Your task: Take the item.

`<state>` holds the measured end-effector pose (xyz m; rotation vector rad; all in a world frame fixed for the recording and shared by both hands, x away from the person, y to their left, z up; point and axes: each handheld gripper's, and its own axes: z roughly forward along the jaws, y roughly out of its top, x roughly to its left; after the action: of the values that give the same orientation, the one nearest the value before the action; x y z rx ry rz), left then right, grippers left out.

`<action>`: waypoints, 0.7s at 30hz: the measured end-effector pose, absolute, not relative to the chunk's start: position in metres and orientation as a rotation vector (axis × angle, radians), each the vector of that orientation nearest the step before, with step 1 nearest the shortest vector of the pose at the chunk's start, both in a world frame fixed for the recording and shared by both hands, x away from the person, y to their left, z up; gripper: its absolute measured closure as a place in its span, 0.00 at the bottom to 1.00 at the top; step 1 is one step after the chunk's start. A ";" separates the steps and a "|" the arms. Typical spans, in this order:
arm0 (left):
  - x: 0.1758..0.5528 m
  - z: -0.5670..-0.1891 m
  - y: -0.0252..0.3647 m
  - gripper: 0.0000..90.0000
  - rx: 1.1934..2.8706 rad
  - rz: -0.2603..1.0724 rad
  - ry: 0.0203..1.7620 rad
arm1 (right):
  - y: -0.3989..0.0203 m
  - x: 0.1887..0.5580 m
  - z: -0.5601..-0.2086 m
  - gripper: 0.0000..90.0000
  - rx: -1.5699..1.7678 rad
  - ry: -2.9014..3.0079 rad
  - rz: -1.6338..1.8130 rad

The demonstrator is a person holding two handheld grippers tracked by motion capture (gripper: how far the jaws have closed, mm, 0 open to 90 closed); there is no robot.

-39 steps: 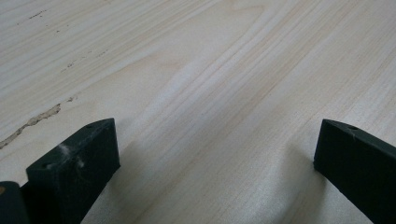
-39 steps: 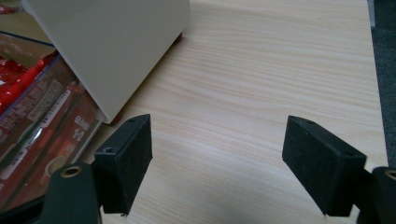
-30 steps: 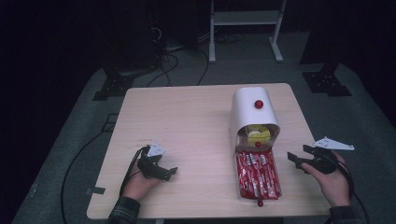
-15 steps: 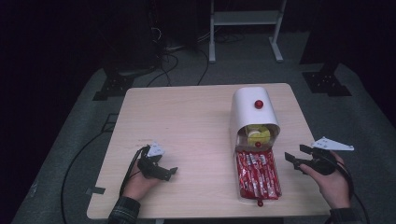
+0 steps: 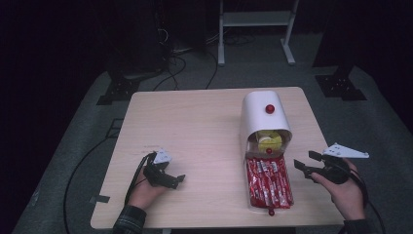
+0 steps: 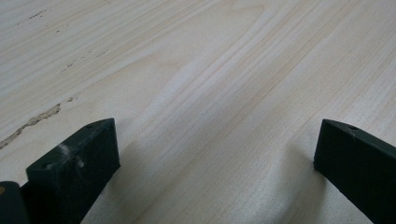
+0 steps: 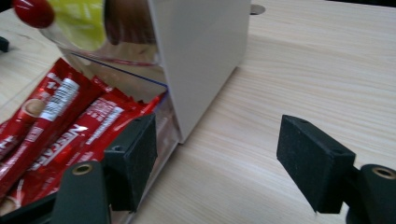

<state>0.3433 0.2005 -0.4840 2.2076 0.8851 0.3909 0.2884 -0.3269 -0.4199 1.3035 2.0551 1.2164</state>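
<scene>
From above, the right gripper (image 5: 303, 164) hovers just right of the drawer of red coffee sticks (image 5: 268, 181), jaws closing slightly yet wide, empty. The left gripper (image 6: 212, 154) gapes over bare table (image 6: 224, 70).

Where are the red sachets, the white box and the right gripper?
red sachets (image 5: 267, 181), high view, middle of the pile.
white box (image 5: 258, 109), high view, its top.
right gripper (image 5: 304, 166), high view, between its open jaws.

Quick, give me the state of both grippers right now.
Left gripper: open, nothing between its fingers, low over the table.
Right gripper: open, holding nothing, beside the drawer of red sachets.
</scene>
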 end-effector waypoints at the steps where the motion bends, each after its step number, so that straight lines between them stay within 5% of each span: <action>1: 0.343 -0.484 0.201 0.00 2.208 0.391 0.885 | -0.325 0.288 -0.419 0.31 1.298 2.057 1.220; 21: 0.343 -0.484 0.201 0.00 2.207 0.391 0.885 | -0.312 0.283 -0.412 0.35 1.251 2.103 1.248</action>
<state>0.3433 0.2005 -0.4840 2.2074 0.8853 0.3906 0.2828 -0.3119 -0.4125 1.2508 2.1035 1.2478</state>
